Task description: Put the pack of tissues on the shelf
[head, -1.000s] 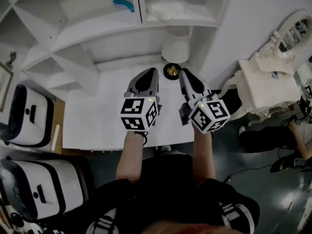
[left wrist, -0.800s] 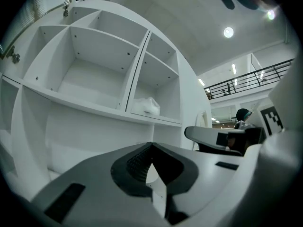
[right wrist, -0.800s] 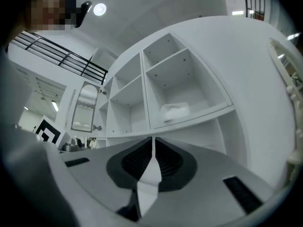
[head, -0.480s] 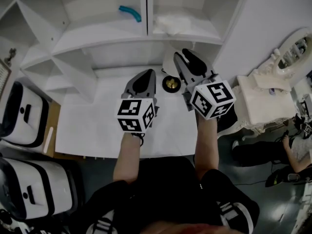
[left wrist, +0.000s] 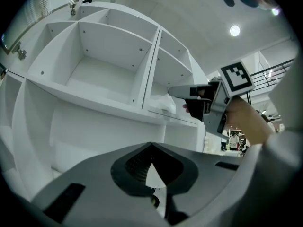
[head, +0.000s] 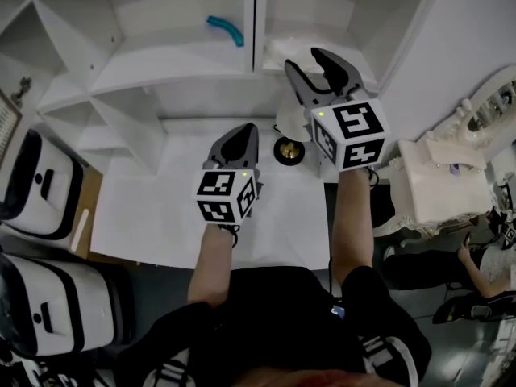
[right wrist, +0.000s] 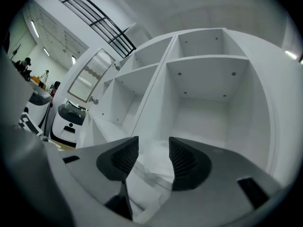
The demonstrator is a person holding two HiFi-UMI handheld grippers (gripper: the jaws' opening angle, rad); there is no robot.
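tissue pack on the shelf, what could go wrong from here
1. The right gripper has its jaws opening right at the tissue pack. A push forward could crumple the pack or shove it deeper into the shelf compartment.
2. The lamp stands just below that arm, so a careless move down could knock it over.

Right tongs (right wrist: 152, 144) are opening, pack of tissues (right wrist: 152, 163) between them on the shelf (right wrist: 208, 126).
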